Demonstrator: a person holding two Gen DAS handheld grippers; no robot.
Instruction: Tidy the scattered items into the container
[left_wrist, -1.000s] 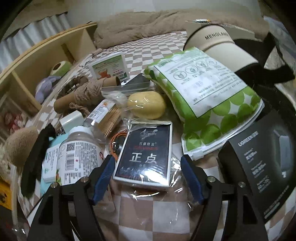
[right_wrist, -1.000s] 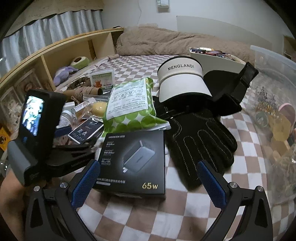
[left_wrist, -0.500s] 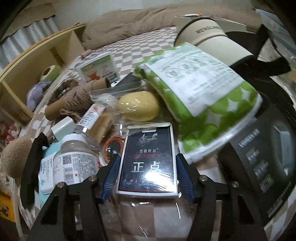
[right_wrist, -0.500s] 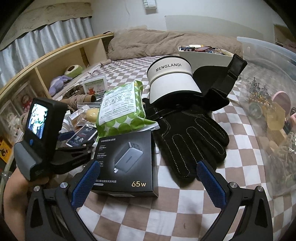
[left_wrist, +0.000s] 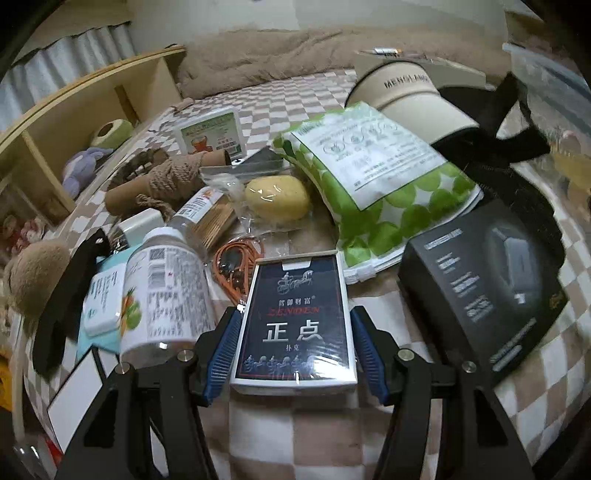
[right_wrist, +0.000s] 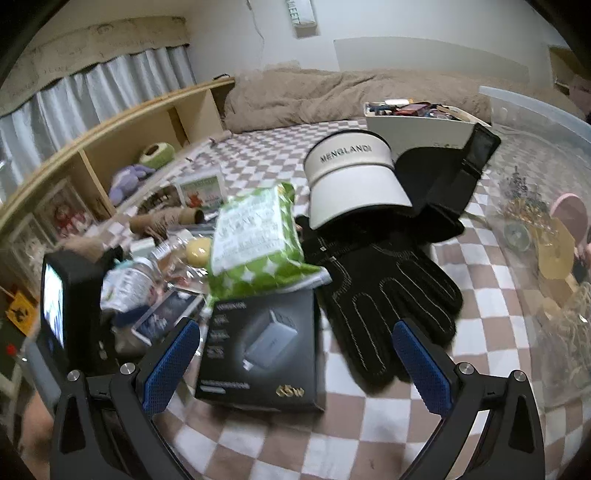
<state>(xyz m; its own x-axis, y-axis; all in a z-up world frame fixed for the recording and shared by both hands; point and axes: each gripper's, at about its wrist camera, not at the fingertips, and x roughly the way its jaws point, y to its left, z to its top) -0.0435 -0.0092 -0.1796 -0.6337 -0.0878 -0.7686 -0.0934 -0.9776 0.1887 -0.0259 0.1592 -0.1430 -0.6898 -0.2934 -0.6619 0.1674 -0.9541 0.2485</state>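
Observation:
My left gripper (left_wrist: 295, 350) is shut on a dark blue playing-card box (left_wrist: 295, 325); both blue pads press its long sides, and the box is held tilted a little above the checkered bedsheet. The same box shows at the left of the right wrist view (right_wrist: 162, 317). My right gripper (right_wrist: 295, 350) is open and holds nothing, hovering over a black charger box (right_wrist: 258, 354) and a black glove (right_wrist: 388, 306). The clear plastic bin (right_wrist: 535, 110), with several items inside, stands at the far right.
Around the card box lie a white pill bottle (left_wrist: 162, 288), an orange cord (left_wrist: 236, 266), a yellow soap (left_wrist: 277, 199), a twine roll (left_wrist: 162, 181) and a green-spotted pack (left_wrist: 376, 177). A visor cap (right_wrist: 351, 177) sits behind the glove. A wooden shelf (right_wrist: 122, 140) runs along the left.
The left jaws closed from wide apart onto the card box, and the box has come up off the sheet. The right gripper stayed open and shifted only slightly.

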